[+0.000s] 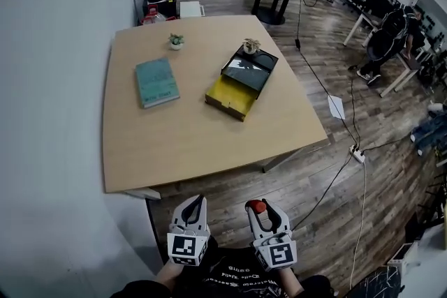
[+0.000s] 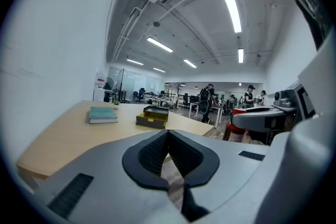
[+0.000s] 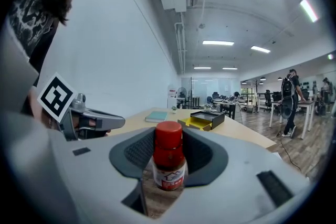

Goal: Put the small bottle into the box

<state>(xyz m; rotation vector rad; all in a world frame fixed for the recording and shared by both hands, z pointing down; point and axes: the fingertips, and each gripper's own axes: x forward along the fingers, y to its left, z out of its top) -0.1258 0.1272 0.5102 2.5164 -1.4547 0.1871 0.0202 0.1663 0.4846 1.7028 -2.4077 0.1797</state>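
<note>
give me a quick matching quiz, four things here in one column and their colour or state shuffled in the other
1 small bottle
2 box
3 book
4 left tool

a teal, lying flat on the table
b jaws together, nothing between
c open, yellow inside
d red cap, held in the right tool

Pairs: 1-d, 2-c, 3-a, 4-b

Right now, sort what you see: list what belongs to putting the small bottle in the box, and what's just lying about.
For the job: small bottle, gripped in the right gripper jaws; yellow box on the table.

Lying about: teal book; potted plant beyond it; second plant at the box's far end; left gripper, jaws together, empty.
</note>
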